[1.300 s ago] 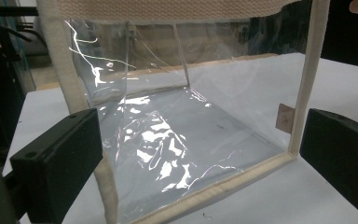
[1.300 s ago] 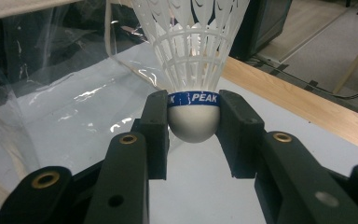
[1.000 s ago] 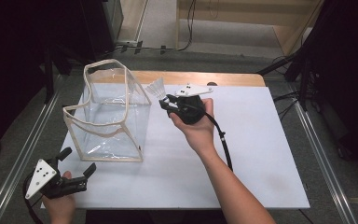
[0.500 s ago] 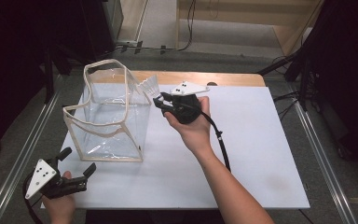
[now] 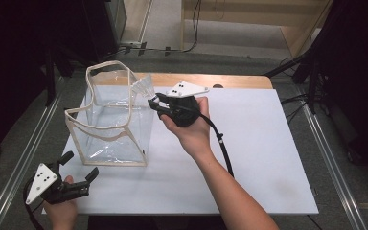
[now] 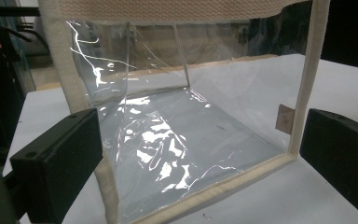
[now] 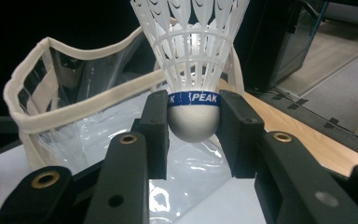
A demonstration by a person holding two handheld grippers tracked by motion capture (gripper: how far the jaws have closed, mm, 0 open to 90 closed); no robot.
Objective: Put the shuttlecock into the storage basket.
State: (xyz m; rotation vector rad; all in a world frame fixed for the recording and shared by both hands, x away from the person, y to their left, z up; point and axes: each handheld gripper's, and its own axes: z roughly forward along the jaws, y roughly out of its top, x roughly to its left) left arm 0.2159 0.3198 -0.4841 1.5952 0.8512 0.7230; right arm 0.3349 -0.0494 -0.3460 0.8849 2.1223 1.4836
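A clear plastic bag (image 5: 110, 122) with cream fabric trim stands open on the white table (image 5: 249, 143). My right gripper (image 5: 154, 103) is shut on a white plastic shuttlecock (image 5: 143, 88), raised beside the bag's upper right rim. In the right gripper view the pads (image 7: 235, 126) clamp the shuttlecock's (image 7: 193, 70) rounded cork at its blue band, skirt pointing up, with the bag (image 7: 74, 116) just behind. My left gripper (image 5: 79, 172) rests open at the table's near left corner. In the left gripper view its jaws stand wide apart with nothing between them, facing the bag (image 6: 177, 121).
A bare wooden strip (image 5: 239, 81) runs along the table's far edge. Metal rails (image 5: 24, 163) flank the table on both sides. Dark equipment stands to the left and right, and a cable (image 5: 223, 148) trails from the right gripper over the forearm.
The right hand has carried the shuttlecock up and to the left, closer to the bag's top rim. The left gripper has stayed put.
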